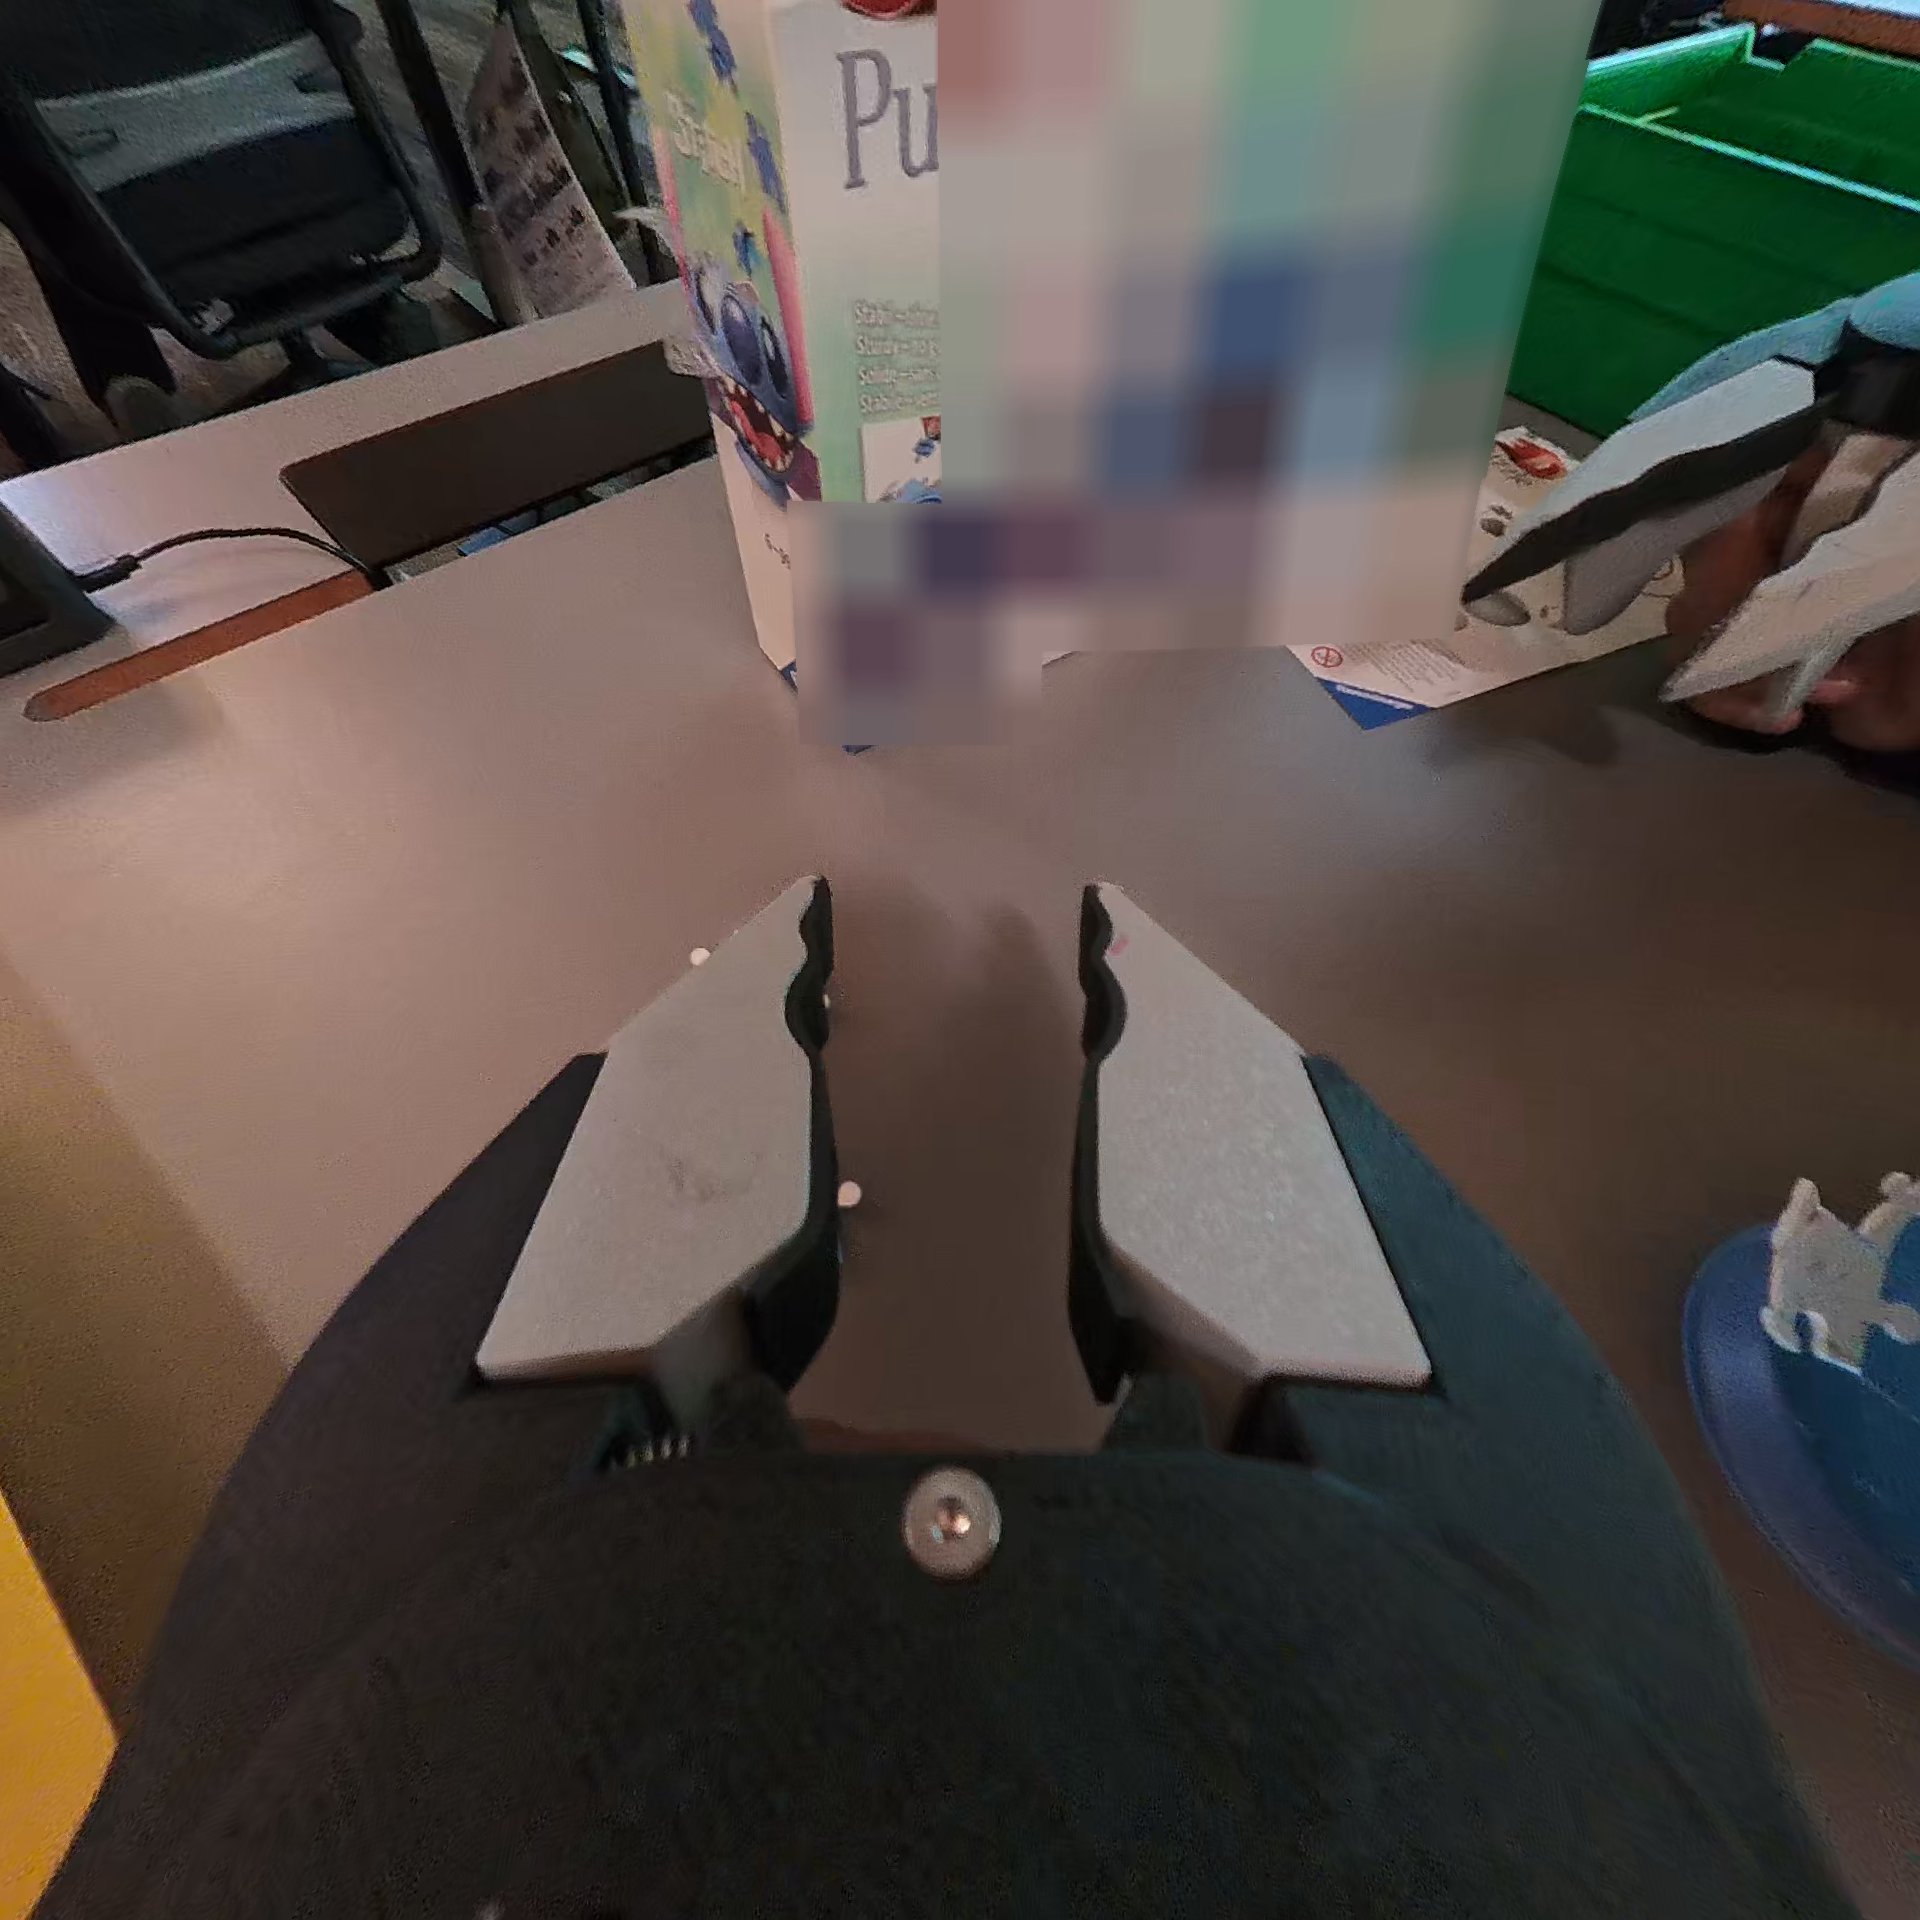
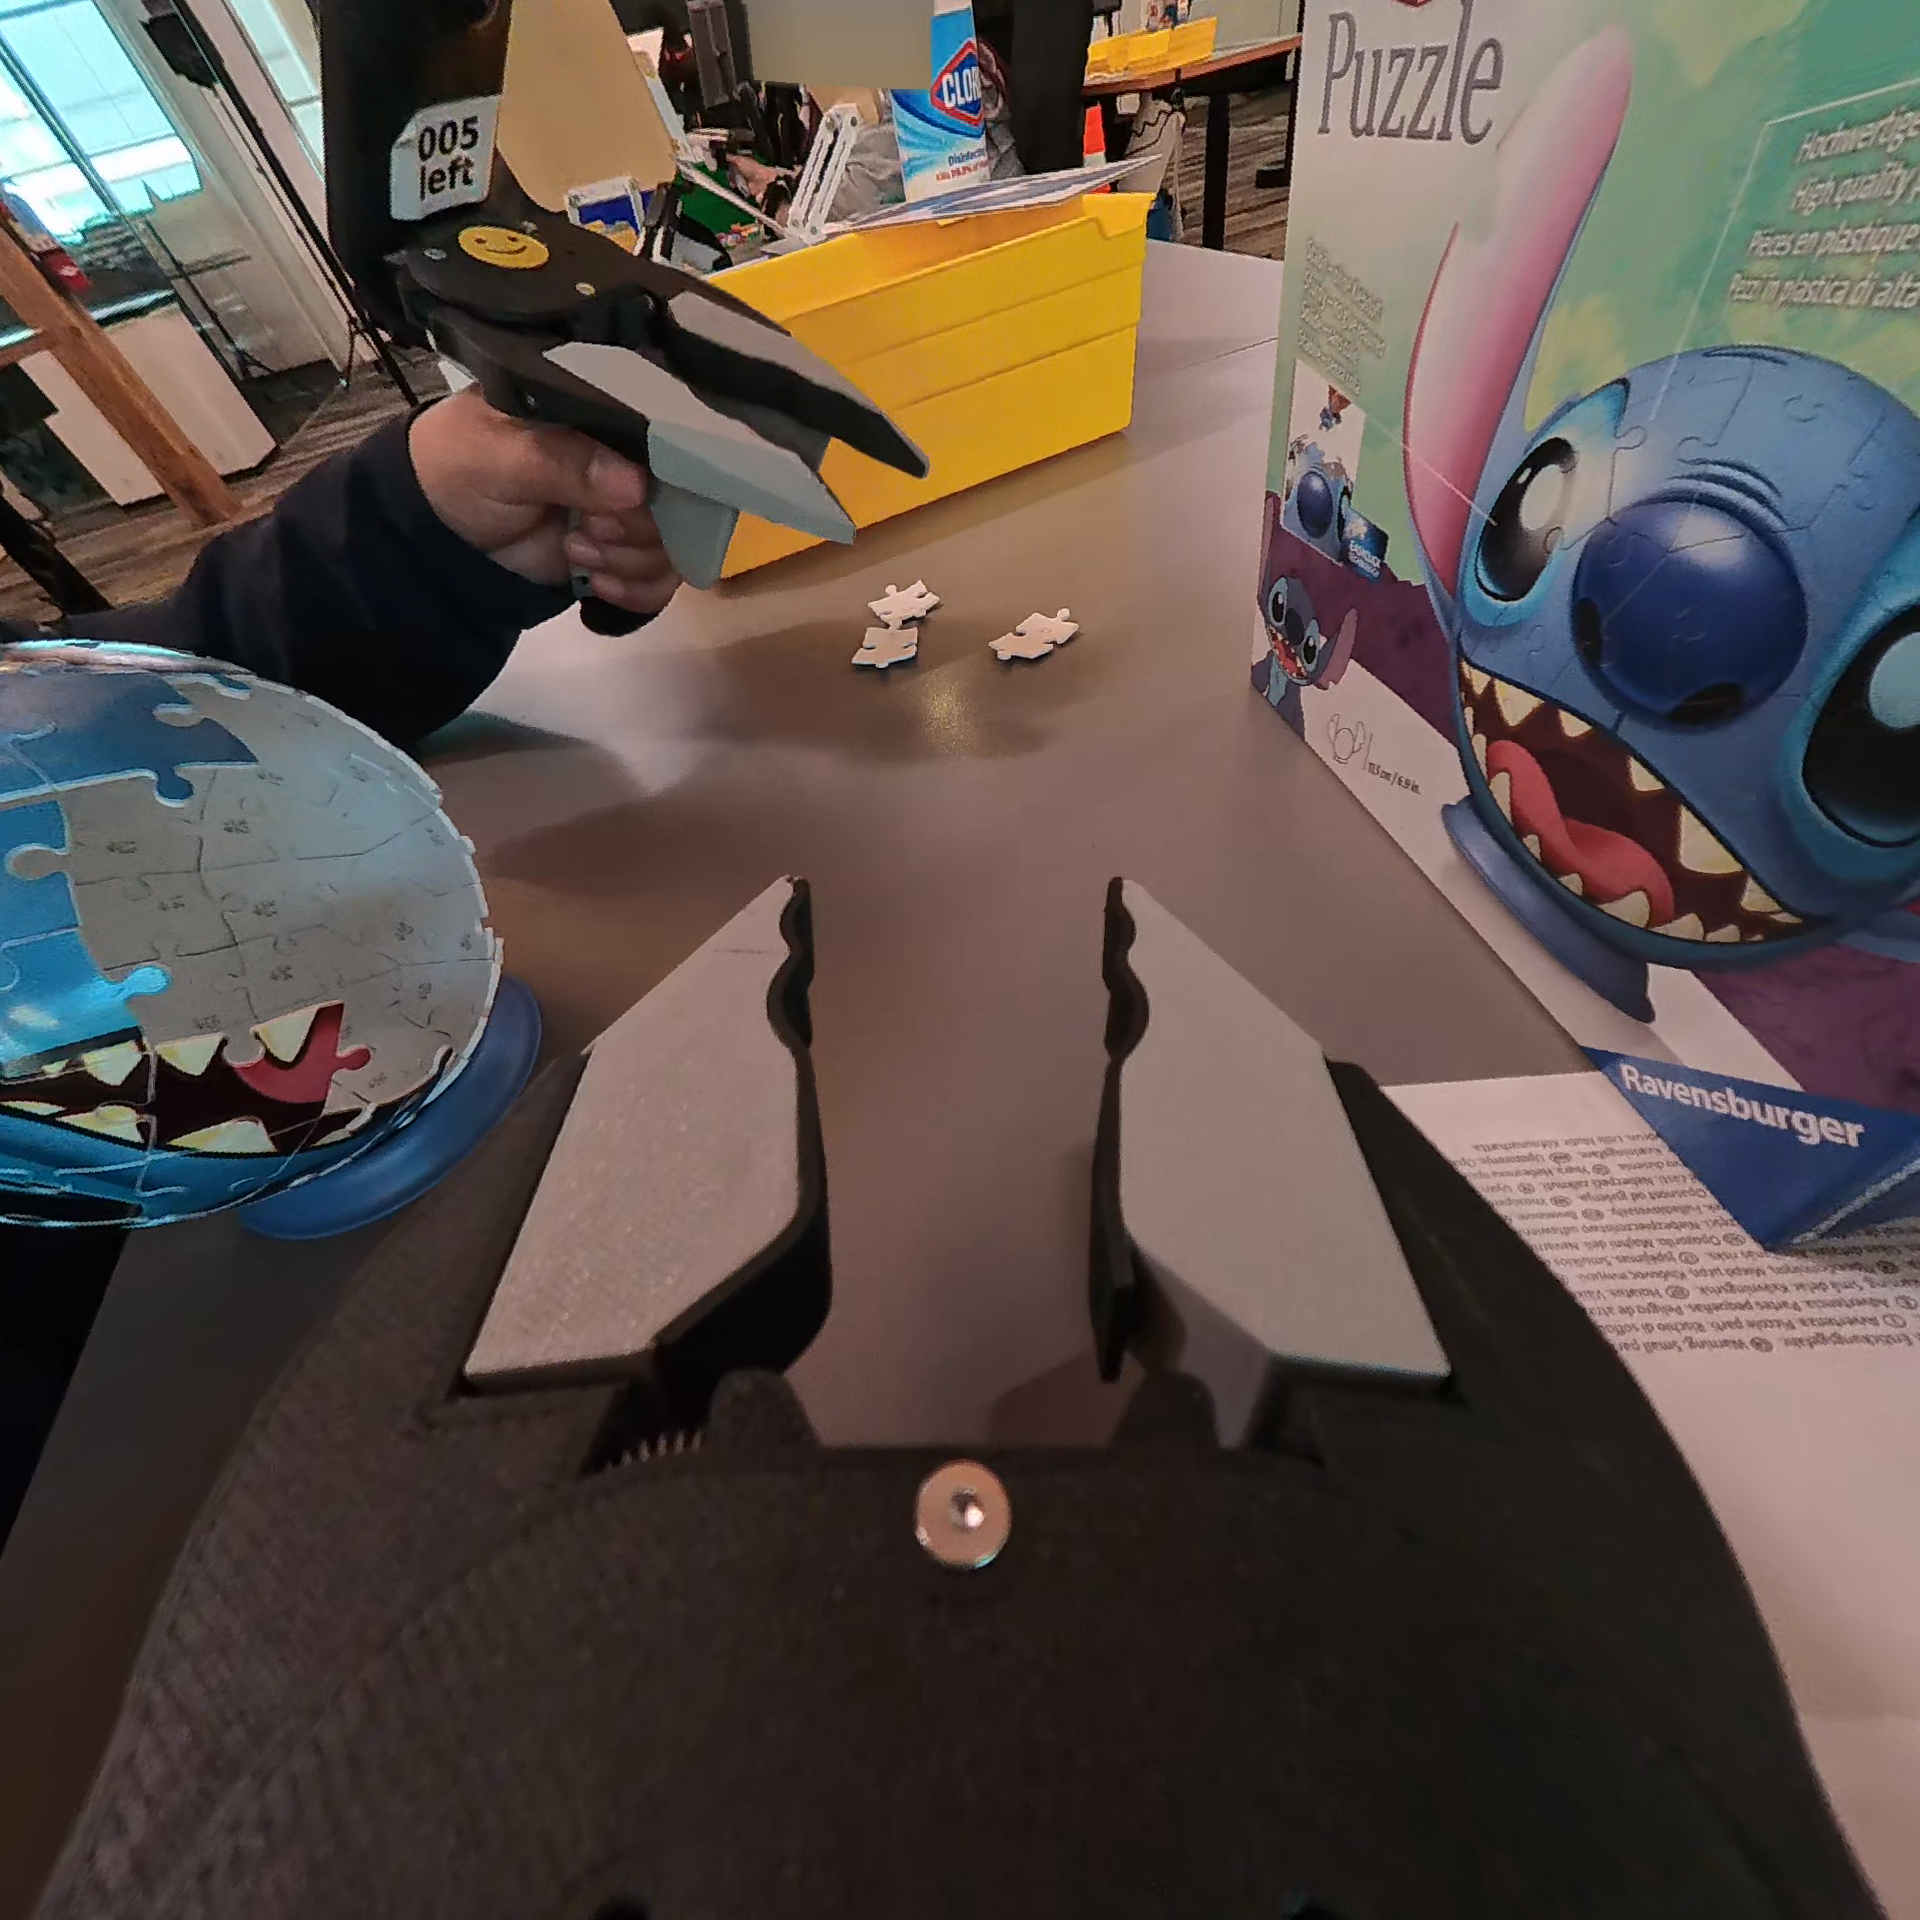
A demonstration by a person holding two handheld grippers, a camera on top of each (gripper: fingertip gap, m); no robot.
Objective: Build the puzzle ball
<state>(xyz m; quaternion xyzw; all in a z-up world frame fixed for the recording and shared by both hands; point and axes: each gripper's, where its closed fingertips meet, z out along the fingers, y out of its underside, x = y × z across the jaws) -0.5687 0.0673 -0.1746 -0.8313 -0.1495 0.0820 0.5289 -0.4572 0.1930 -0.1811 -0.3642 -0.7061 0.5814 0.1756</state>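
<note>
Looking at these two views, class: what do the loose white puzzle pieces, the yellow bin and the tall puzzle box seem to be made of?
Loose white puzzle pieces: probably rigid plastic, matte pale backs that lie slightly curved on the grey table.
Yellow bin: moulded plastic, smooth with a soft sheen and stepped ribs.
Tall puzzle box: printed cardboard with a glossy coat, sharp folded corner.

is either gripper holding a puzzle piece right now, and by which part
Nothing is held. The left gripper and right gripper are both open and empty; the loose puzzle pieces lie on the table.
</note>
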